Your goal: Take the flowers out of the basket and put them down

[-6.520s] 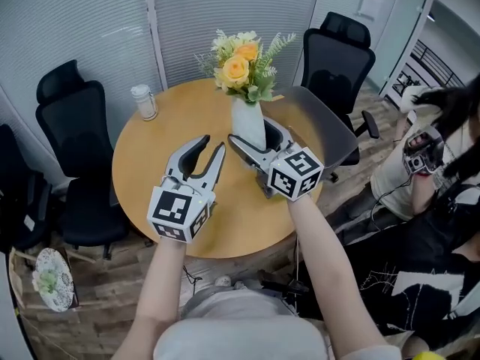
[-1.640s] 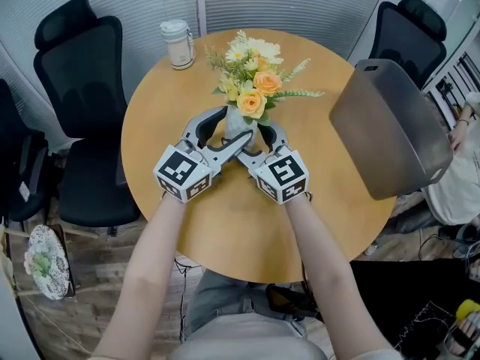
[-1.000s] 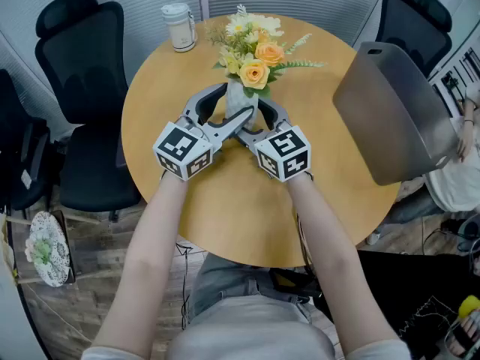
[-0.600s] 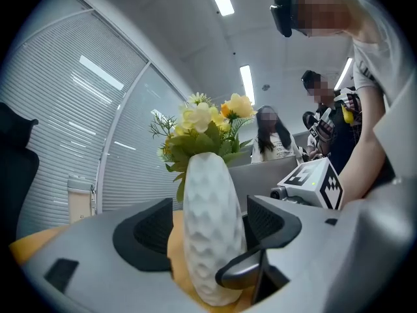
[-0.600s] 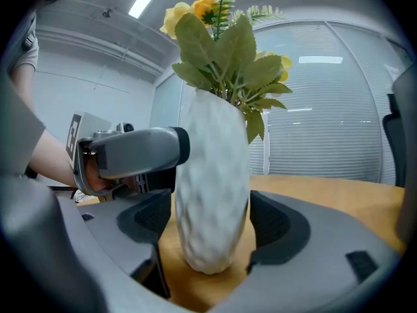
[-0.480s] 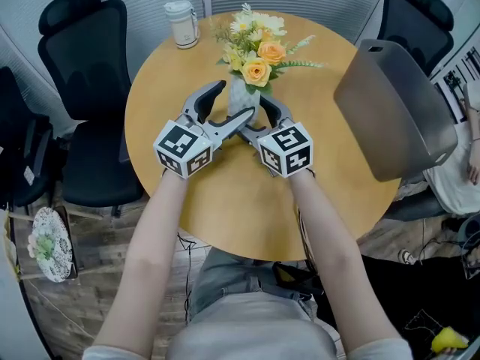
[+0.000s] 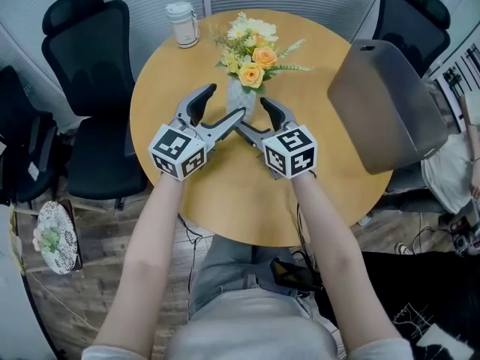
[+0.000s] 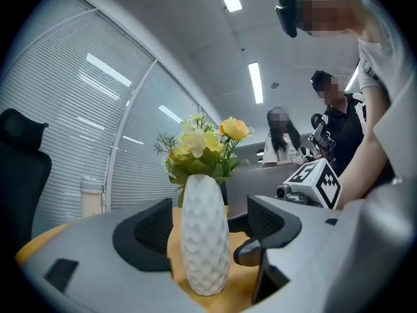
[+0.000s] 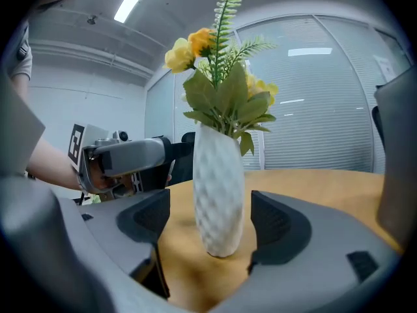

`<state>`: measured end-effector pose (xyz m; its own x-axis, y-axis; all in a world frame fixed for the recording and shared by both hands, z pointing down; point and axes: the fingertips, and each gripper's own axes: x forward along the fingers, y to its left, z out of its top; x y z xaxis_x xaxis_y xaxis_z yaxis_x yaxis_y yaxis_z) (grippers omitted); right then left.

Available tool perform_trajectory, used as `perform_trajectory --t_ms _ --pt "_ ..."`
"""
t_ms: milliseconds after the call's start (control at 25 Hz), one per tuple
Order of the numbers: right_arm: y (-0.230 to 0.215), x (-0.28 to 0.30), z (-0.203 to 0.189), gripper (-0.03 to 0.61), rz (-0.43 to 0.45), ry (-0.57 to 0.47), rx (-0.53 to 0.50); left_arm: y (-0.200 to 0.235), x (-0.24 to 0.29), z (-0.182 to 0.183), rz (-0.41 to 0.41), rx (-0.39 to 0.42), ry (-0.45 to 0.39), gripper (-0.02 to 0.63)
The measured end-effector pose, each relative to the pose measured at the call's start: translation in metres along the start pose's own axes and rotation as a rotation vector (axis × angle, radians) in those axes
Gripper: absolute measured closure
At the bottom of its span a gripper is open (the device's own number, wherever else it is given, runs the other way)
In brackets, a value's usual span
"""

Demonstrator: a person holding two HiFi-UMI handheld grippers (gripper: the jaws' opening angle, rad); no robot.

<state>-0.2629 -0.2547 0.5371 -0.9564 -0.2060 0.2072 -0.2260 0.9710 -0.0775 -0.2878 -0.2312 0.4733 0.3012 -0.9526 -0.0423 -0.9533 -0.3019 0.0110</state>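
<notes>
**A:** Head view first: where do the flowers sit?

**B:** In a white vase that stands upright on the round wooden tabletop, toward its far side. The left tongs and the right tongs reach in from either side. Their inner arms cross just in front of the vase.

**A:** Anything else there?

**B:** A lidded jar near the far edge, well apart from the vase. Around the tabletop stand black chairs, and a grey chair back overlaps the right edge.

**A:** Left gripper view: are those tongs clenched?

**B:** No, released. The jaws have just been opening and stand wide. The vase is between them with a gap on each side, resting on the wood. The marker cube of the right tongs shows beyond, on the right.

**A:** And the right gripper view?

**B:** Much the same from the other side. The jaws are spread, and the vase is between them, touching neither pad, its foot on the tabletop. Yellow and orange blooms and a fern sprig rise above it. The left tongs show at the left.
</notes>
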Motion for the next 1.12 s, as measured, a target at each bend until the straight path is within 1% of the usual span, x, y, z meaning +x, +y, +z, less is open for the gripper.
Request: perform_trajectory --t_ms 520,600,680,760,840,880,1120 --pt "0.018 -0.041 0.034 0.203 -0.009 0.001 0.039 -0.017 -0.015 0.037 0.033 -0.020 0.037 0.272" --pt "0.021 -0.048 0.041 0.234 -0.013 0.000 0.036 -0.022 -0.016 0.043 0.035 -0.025 0.044 0.272" --pt "0.023 -0.056 0.049 0.320 -0.023 -0.004 0.032 -0.026 -0.017 0.049 0.036 -0.030 0.052 0.273" --pt "0.026 -0.062 0.058 0.341 -0.029 -0.008 0.030 -0.030 -0.020 0.055 0.038 -0.031 0.061 0.284" --pt "0.030 -0.067 0.067 0.375 -0.028 -0.017 0.029 -0.032 -0.024 0.061 0.046 -0.029 0.064 0.324" --pt "0.033 -0.070 0.071 0.388 -0.026 -0.022 0.028 -0.032 -0.025 0.065 0.053 -0.029 0.063 0.333" --pt "0.046 -0.084 0.097 0.487 -0.035 -0.062 0.016 -0.039 -0.037 0.085 0.077 -0.040 0.047 0.374"
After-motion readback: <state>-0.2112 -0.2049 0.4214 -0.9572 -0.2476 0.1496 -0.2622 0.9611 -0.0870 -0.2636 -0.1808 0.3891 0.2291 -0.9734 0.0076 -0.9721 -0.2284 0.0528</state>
